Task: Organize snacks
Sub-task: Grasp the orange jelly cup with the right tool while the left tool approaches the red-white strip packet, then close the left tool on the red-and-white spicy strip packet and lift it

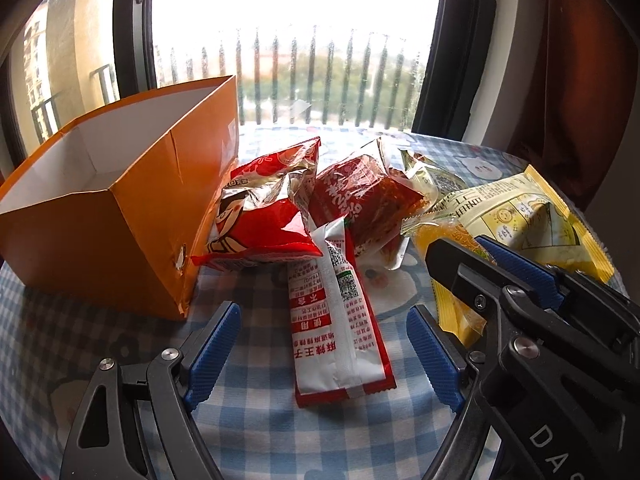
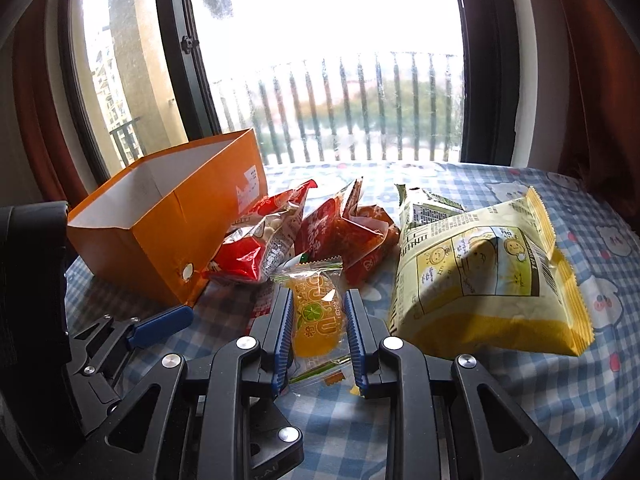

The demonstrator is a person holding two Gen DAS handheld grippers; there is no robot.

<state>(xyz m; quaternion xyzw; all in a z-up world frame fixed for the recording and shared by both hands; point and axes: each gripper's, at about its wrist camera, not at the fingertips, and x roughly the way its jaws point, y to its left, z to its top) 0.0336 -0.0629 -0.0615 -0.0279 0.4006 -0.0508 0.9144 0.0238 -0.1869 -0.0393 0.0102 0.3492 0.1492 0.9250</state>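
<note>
We hold the jelly pack (image 2: 318,316) in the right tool (image 2: 319,320) above the surface (image 2: 440,420) (left tool (image 1: 324,344) wide, empty); its slick wrapper may slip before the box (image 2: 160,216).

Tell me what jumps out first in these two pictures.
The open orange box stands at the left of the checked tablecloth, in front of the window. Beside it lies a jumble of red snack packets and a big yellow bag. The right tool grips a small orange jelly packet; the left tool is open over a long red-and-white sachet.
</note>
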